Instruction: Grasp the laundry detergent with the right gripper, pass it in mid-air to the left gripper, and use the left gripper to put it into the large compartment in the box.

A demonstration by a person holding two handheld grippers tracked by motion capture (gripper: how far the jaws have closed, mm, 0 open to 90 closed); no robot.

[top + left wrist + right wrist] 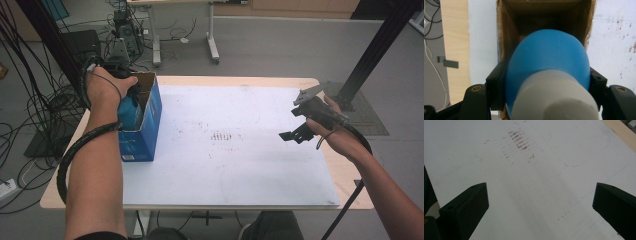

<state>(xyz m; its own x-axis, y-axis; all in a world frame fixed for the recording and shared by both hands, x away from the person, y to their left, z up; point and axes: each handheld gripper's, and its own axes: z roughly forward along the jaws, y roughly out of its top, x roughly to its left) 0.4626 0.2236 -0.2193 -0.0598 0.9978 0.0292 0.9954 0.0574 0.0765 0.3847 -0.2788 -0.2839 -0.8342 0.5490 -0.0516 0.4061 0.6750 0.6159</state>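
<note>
While my left gripper (544, 82) fingers clamp the blue bottle (549, 62), its long axis points straight down into the open cardboard box (506, 32) below; my right gripper (540, 202) hovers wide, empty, well apart over the counter (536, 170).

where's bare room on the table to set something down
The white mat lies bare from the blue box across to the right claw. It is crowded at the box, where the left claw holds the blue bottle.
</note>
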